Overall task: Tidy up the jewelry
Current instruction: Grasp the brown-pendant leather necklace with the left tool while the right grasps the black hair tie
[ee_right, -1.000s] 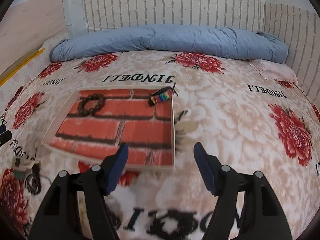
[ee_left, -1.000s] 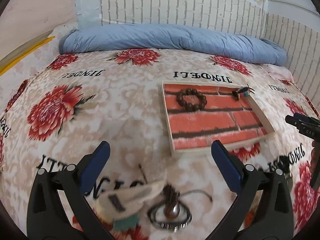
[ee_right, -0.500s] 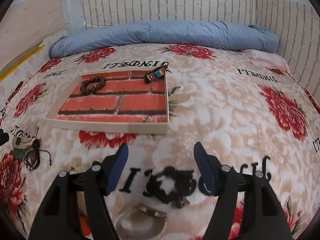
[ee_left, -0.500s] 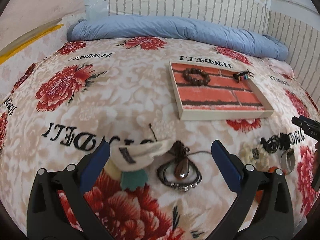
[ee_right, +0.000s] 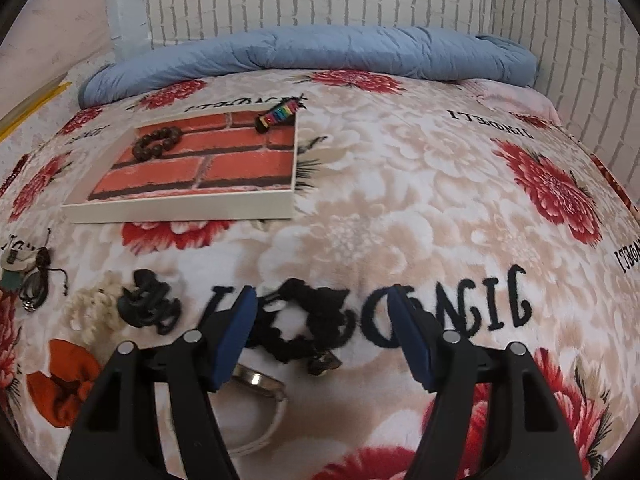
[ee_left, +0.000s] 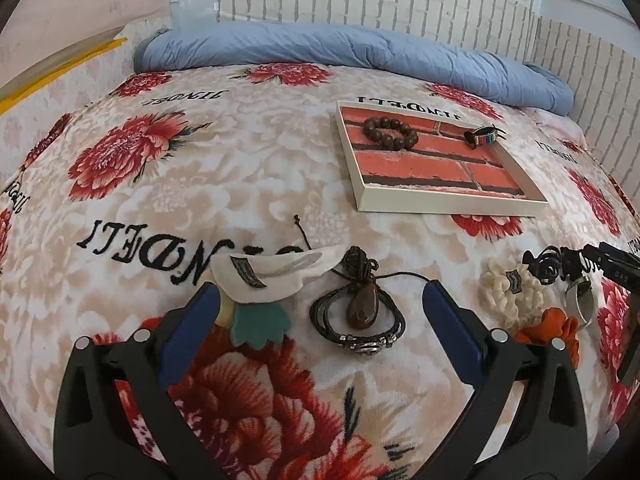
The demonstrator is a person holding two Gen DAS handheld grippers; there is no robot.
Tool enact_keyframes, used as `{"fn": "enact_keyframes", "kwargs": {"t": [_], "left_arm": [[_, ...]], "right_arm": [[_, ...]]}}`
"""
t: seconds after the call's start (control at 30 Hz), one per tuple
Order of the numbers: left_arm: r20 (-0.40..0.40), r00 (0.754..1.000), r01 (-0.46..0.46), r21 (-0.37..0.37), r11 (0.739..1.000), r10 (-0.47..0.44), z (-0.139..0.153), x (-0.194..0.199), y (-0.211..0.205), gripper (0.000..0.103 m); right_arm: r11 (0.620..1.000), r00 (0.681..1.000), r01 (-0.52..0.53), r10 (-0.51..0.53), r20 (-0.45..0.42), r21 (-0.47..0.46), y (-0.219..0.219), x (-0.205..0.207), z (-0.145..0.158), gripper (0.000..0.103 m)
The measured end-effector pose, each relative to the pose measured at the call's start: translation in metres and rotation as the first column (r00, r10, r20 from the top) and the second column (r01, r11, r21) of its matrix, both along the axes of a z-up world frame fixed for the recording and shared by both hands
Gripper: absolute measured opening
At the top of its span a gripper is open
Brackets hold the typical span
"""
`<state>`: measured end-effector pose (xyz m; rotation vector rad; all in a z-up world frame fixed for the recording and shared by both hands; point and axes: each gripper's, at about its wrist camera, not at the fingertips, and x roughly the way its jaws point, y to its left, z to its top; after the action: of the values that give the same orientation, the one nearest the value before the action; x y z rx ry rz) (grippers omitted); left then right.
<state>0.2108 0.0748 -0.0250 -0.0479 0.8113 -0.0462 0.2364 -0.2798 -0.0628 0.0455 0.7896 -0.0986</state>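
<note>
Floral blanket (ee_right: 400, 184): both tongs gape empty; we judge the black scrunchie (ee_right: 308, 328) soft and light, best pinched across its band.

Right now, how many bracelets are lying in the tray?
2. The brown bead bracelet lies near the brick-patterned tray's far left corner; the rainbow-striped bracelet lies at its far right edge.

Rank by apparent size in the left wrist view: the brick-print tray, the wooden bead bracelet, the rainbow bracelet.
1. brick-print tray, clearly largest.
2. wooden bead bracelet.
3. rainbow bracelet, smallest as it looks.
Both bracelets lie at the tray's far end, at similar distance, so that ranking is fair.
</note>
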Motion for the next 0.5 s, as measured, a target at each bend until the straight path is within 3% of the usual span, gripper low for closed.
{"fn": "enact_keyframes", "kwargs": {"t": [0.27, 0.4, 0.5], "left_arm": [[-0.028, 1.0, 0.002, -0.013, 1.0, -0.003, -0.024, 0.009, -0.006, 0.097], [-0.026, 1.0, 0.002, 0.028, 1.0, -0.001, -0.032, 0.016, -0.013, 0.097], [-0.013, 1.0, 0.007, 0.051, 0.999, -0.006, -0.03, 0.022, -0.018, 0.093]], "right_arm": [[1.0, 0.999, 0.018, -0.018, -0.029, -0.004, -0.011, 0.009, -0.02, 0.066], [1.0, 0.999, 0.029, -0.028, -0.036, 0.009, -0.016, 0.012, -0.024, 0.066], [1.0, 0.998, 0.03, -0.03, -0.049, 0.002, -0.016, 0.017, -0.027, 0.058]]}}
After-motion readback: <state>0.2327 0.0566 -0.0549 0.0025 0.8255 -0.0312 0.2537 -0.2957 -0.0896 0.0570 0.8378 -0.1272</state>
